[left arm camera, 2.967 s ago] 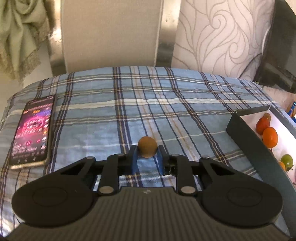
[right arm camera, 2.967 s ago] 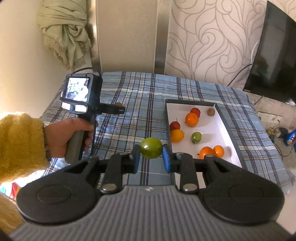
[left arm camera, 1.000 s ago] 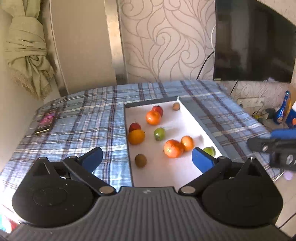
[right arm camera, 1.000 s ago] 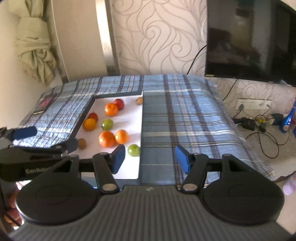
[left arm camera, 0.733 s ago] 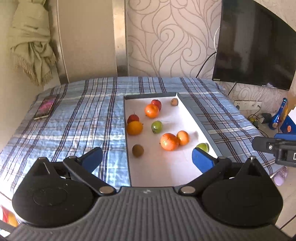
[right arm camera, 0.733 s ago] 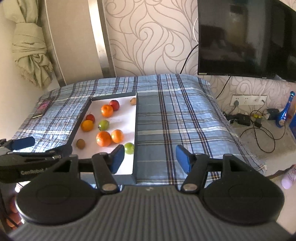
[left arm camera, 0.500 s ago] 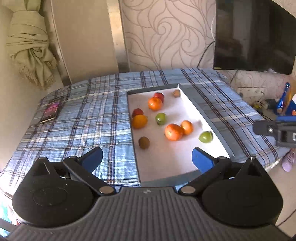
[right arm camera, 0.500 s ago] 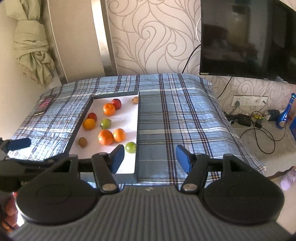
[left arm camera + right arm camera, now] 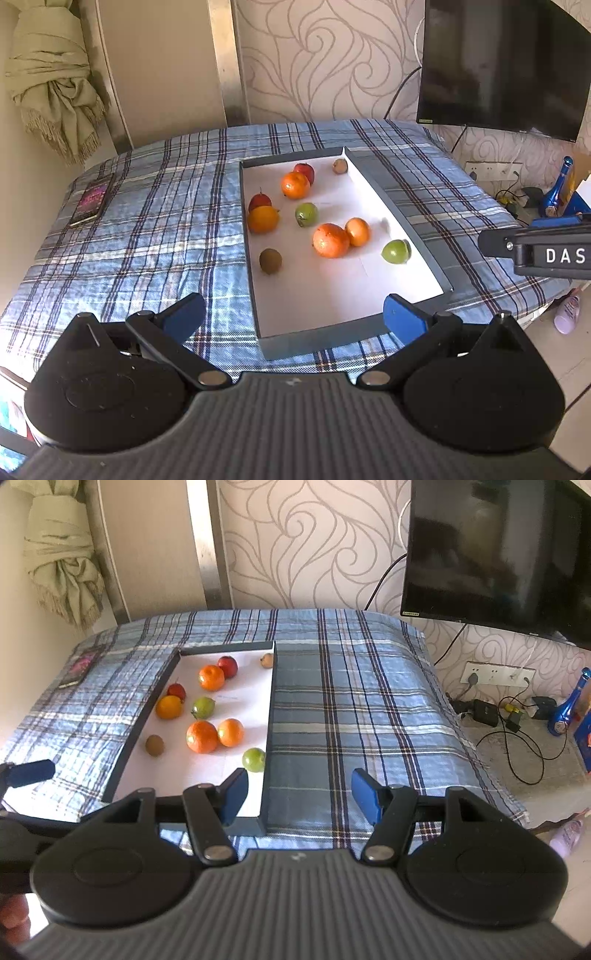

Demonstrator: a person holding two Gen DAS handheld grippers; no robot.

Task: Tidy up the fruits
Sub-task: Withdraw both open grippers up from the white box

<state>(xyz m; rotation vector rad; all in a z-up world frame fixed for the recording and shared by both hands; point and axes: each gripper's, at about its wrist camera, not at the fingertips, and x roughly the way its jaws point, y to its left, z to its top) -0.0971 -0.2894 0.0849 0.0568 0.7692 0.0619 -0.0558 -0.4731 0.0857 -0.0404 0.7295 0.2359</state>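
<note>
Both fruits carried 3 s ago now lie in the tray point(image 9: 402, 225): kiwi point(image 9: 270, 260) lower left, green fruit point(image 9: 396, 251) by right wall. Left gripper point(image 9: 293, 319) & right gripper point(image 9: 299, 794) spread, empty, pulled back at frame bottom, prob. done.

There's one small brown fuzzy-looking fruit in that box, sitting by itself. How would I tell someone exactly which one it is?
Find the shallow grey box with a white floor on the blue plaid cloth. Look along its left wall, nearer the open end than the orange and red fruit. The brown kiwi lies there alone: dull and brown, smaller than the big orange to its right.
</note>
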